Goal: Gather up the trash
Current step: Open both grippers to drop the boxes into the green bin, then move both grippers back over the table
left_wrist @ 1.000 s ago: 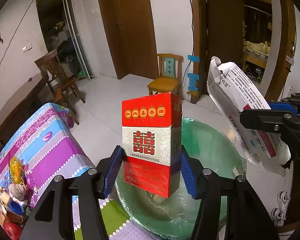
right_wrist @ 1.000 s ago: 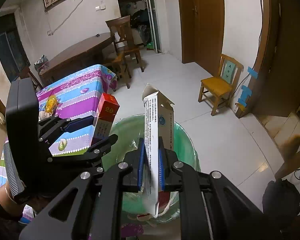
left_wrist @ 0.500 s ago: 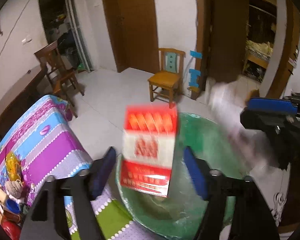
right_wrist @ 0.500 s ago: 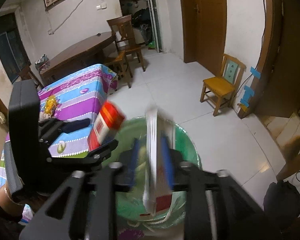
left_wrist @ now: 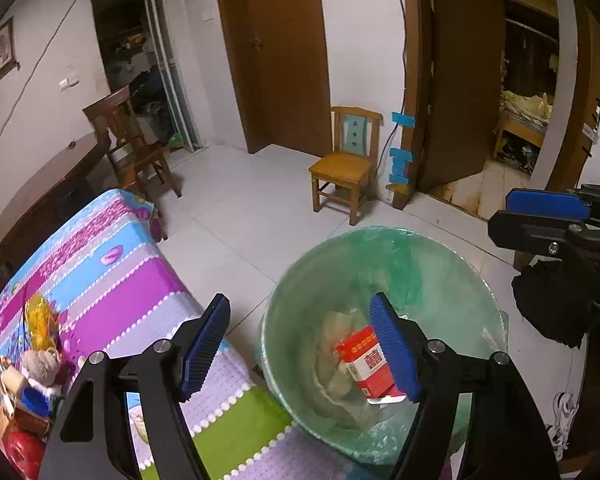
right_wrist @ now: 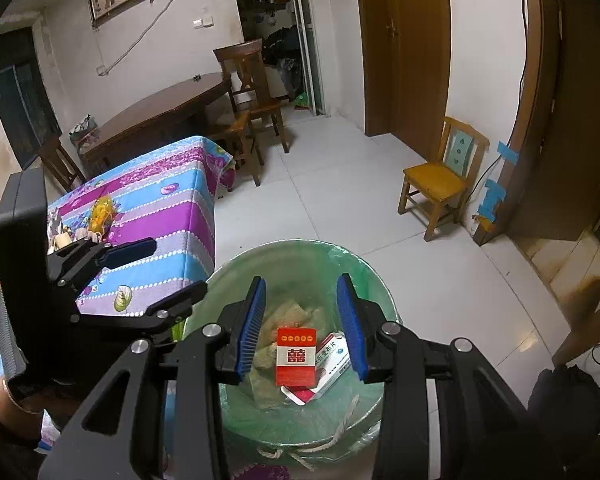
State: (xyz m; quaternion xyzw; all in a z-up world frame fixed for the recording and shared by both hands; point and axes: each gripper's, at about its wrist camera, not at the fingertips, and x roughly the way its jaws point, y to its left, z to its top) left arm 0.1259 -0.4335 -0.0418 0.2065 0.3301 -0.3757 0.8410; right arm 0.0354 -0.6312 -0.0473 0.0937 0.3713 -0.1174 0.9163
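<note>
Lying in one bin [right_wrist: 236, 276] — two boxes [right_wrist: 296, 356]; both grippers' [right_wrist: 302, 322] jaws released, empty.

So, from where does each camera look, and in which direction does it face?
Left wrist: sits on the left claw, looks down over its open blue pads at the green-lined bin; the right claw shows at right.
Right wrist: sits on the right claw, looks down into the bin; the left claw and a sleeve show at left.
Shared: bin, red box, striped tablecloth, small chair.
</note>
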